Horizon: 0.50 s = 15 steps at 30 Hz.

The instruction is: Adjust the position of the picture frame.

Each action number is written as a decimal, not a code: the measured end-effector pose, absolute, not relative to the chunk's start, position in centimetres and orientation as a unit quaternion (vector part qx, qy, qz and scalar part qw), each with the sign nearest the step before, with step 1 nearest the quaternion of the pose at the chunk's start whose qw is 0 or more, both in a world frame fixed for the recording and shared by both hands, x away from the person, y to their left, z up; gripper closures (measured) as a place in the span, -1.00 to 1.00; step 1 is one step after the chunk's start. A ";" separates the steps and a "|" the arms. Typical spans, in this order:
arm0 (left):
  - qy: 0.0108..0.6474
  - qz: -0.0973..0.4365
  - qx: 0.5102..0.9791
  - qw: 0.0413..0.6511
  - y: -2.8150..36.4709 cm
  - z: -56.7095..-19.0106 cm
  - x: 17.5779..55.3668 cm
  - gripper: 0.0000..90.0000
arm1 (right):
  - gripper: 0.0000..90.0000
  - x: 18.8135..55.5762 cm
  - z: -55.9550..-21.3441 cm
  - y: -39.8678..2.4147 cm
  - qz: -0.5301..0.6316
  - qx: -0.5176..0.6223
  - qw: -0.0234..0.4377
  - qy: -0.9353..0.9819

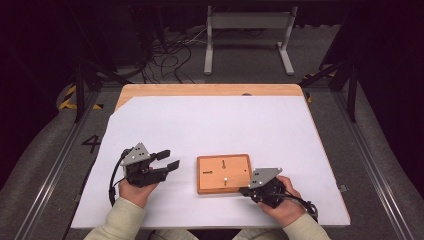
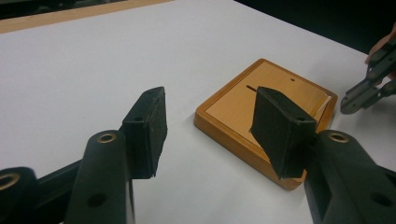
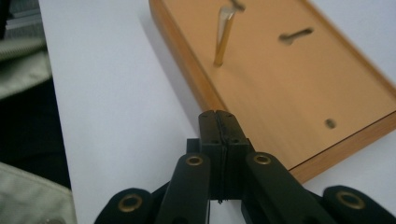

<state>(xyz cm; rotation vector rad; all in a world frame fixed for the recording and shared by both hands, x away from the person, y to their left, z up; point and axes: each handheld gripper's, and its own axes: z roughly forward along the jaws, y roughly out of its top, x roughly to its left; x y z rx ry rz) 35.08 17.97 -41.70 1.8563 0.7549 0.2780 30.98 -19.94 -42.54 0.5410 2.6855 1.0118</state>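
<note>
- The wooden board lies flat on the white sheet that covers the table, toward the near edge and a little right of the middle, between the two grippers.
- The left gripper hovers just left of the board, apart from it; its jaws stand partly open with nothing between them, and bare white sheet shows in the gap in the left gripper view.
- The right gripper sits at the board's near right corner; in the right gripper view its jaws are pressed together, empty, their tips at the board's edge, though contact cannot be told.
- Open room is plentiful: the far half of the sheet and its left side are bare, and a strip of the wooden tabletop shows beyond the sheet's far edge.
- The board is a rectangle of smooth, orange-brown wood with rounded corners and a raised rim around a paler recessed panel.
- The panel carries keyhole-shaped slots, a small round hole and a thin brass-coloured pin standing up in it.
- The jaws are matte black with flat-faced pads and brass-ringed pivots.
</note>
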 end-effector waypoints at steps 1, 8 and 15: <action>0.316 0.118 0.777 0.531 18.0 -41.7 35.2 -0.02 | 0.93 31.0 -42.1 -20.2 0.356 0.189 0.112 0.908; 0.322 0.121 0.777 0.528 17.9 -41.7 35.2 -0.06 | 0.53 31.6 -40.3 -22.1 0.427 0.236 0.148 0.860; 0.320 0.124 0.779 0.524 17.8 -41.8 35.2 -0.07 | 0.35 32.1 -39.3 -23.4 0.481 0.288 0.179 0.809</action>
